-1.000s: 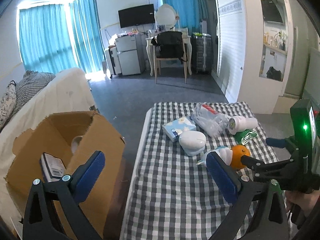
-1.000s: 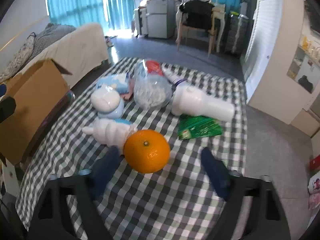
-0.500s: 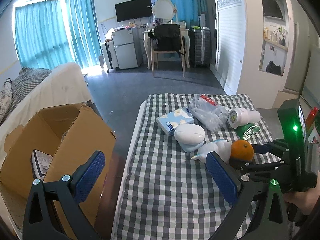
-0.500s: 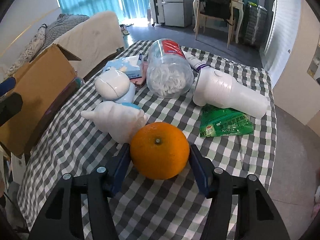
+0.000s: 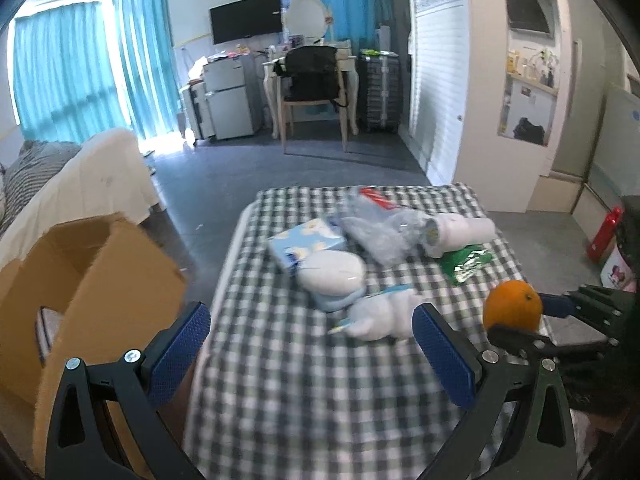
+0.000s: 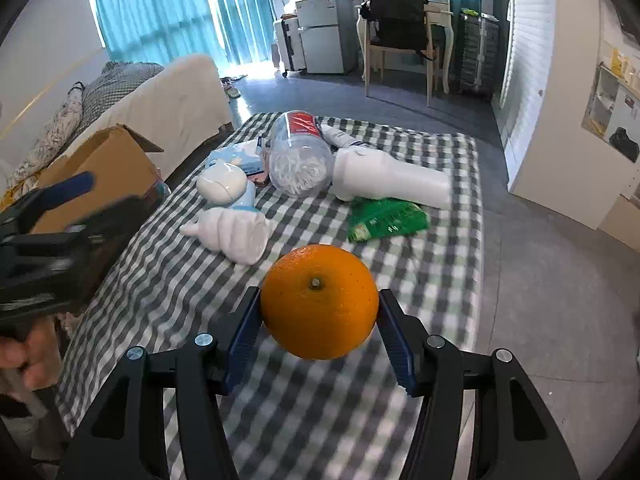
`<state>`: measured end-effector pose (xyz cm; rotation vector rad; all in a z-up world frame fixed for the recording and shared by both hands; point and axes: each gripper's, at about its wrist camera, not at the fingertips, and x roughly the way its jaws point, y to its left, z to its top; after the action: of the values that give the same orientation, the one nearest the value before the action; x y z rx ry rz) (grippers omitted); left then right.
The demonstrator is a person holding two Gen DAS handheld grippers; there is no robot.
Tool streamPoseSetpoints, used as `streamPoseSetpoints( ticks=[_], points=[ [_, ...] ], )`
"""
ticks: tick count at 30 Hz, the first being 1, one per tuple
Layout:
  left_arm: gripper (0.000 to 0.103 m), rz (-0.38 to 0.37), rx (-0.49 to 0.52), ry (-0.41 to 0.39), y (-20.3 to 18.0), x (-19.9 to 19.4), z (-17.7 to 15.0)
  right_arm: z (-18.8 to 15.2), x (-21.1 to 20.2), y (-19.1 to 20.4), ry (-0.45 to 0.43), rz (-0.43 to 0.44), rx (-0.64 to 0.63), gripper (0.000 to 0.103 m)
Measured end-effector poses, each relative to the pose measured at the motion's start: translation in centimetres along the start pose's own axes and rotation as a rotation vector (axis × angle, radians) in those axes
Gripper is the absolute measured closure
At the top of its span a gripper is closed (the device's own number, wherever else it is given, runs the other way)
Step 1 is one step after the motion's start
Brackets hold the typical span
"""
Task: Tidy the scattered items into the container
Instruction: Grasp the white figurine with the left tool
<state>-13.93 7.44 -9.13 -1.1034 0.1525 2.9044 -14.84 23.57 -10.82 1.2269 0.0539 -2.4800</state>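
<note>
My right gripper [image 6: 320, 320] is shut on an orange [image 6: 319, 301] and holds it above the checked table [image 6: 168, 280]; the orange also shows in the left wrist view [image 5: 513, 305]. My left gripper [image 5: 312, 348] is open and empty over the table's near left edge. The cardboard box [image 5: 100, 276] stands on the floor to the left of the table, with a flat item inside; it also shows in the right wrist view [image 6: 104, 168]. On the table lie a white shell-shaped toy [image 6: 236, 232], a white and blue toy [image 6: 224, 188], a tissue pack [image 5: 306, 242], a clear jar [image 6: 300, 160], a white bottle [image 6: 392, 180] and a green packet [image 6: 384, 218].
A sofa with a white cover [image 5: 92, 176] stands behind the box. A chair and desk [image 5: 314, 80] and a small fridge [image 5: 228, 104] stand at the far wall. A red canister [image 5: 604, 232] stands on the floor to the right of the table.
My right gripper closed on the orange and lifted it off the table. My left gripper swung right, from over the box toward the table, still open.
</note>
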Motion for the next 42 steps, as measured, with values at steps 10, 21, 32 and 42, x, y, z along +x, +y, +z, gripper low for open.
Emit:
streamPoseSetpoints(
  ticks=[10, 21, 32, 42],
  points=[
    [0.000, -0.007, 0.055, 0.037, -4.9, 4.7, -0.6, -1.4, -2.8, -2.2, -0.021, -0.032, 0.053, 0.046],
    [0.036, -0.024, -0.014, 0.119, -3.9, 8.1, -1.3, -1.1, -2.1, -2.8, -0.019, -0.017, 0.066, 0.046],
    [0.037, -0.029, -0.041, 0.094, -2.7, 6.7, -1.1, -0.7, -1.7, -2.0, -0.014, -0.009, 0.052, 0.046],
    [0.037, -0.031, -0.072, 0.021, -1.3, 2.2, 0.2, -0.1, -3.6, -0.1, -0.042, -0.006, 0.027, 0.046]
  ],
)
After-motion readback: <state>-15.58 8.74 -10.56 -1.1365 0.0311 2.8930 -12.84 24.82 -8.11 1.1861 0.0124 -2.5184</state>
